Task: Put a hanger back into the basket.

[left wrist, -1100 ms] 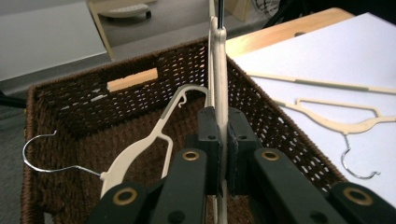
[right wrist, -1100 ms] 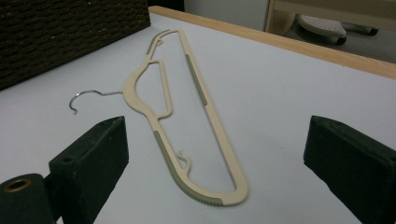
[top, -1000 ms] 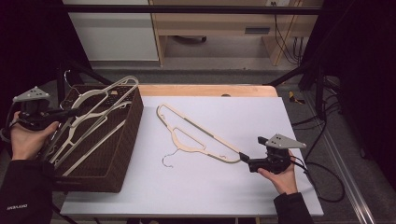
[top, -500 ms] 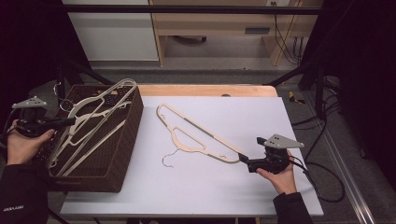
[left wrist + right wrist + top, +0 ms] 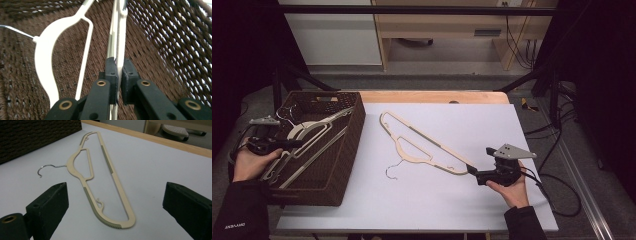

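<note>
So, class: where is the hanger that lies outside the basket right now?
In the high view the hanger lies flat on the white table, right of the basket, its near end just ahead of the open right gripper.

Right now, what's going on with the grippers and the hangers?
Left gripper shut on hanger in basket. Right gripper open, by hanger on table. Nothing in the way.

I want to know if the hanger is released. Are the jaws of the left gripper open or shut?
Shut. In the left gripper view, the left gripper pads press on the bar of a white hanger over the brown woven basket.
</note>
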A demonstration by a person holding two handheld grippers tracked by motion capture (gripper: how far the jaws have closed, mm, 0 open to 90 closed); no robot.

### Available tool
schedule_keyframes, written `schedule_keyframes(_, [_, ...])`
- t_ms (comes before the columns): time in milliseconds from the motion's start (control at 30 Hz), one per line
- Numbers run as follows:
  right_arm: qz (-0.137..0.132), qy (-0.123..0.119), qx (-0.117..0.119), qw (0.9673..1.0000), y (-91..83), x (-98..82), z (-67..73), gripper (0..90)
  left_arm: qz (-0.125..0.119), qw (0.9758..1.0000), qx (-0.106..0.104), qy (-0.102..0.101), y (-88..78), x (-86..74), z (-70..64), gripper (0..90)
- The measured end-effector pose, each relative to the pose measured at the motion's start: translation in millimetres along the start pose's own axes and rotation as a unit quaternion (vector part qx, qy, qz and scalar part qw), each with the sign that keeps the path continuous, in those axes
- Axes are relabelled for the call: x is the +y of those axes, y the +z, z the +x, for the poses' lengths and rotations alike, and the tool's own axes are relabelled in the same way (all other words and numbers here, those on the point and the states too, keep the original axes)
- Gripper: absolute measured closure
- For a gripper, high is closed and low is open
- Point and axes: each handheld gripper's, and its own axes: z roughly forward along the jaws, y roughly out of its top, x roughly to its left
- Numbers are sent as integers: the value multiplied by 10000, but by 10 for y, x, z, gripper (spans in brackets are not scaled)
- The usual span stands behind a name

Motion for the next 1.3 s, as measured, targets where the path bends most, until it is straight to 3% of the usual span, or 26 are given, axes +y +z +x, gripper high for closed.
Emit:
schedule_keyframes(67, [0, 2, 4, 10000, 1, 0, 1, 68, -97, 9998, 118, -158, -12, -39, 35, 840])
schedule_keyframes(167, [0, 8, 6, 10000, 2, 0, 1, 68, -140, 9985, 489, -203, -9, -48, 19, 823])
schedule_keyframes(267, [11, 19, 4, 10000, 3, 0, 5, 67, -201, 9951, 929, -268, -46, -53, 0, 753])
schedule_keyframes(333, [5, 22, 9, 10000, 3, 0, 5, 67, -314, 9929, 1075, -407, -91, -89, 13, 711])
schedule_keyframes(400, [0, 19, 20, 10000, 4, 0, 6, 67, -492, 9914, 1081, -557, -135, -132, 18, 698])
schedule_keyframes(500, [10, 5, 37, 10000, 11, -1, 7, 67, -630, 9900, 1126, -569, -197, -178, -17, 677])
schedule_keyframes(733, [-6, 24, 39, 10000, 20, 0, 14, 67, -1189, 9877, 910, -460, -299, -193, -249, 587])
schedule_keyframes(867, [-33, 27, 55, 10000, 21, 4, 15, 67, -1617, 9841, 603, -412, -288, -172, -445, 483])
schedule_keyframes(1100, [-133, 18, 44, 9999, 7, 17, 13, 66, -2028, 9789, 249, -88, -246, -109, -834, 351])
schedule_keyframes(1167, [-152, 16, 41, 9999, 9, 18, 15, 66, -2083, 9780, 86, 8, -228, -83, -950, 310])
schedule_keyframes(1300, [-160, 16, 39, 9999, 15, 27, 30, 68, -2256, 9738, -260, 114, -173, -59, -1176, 234])
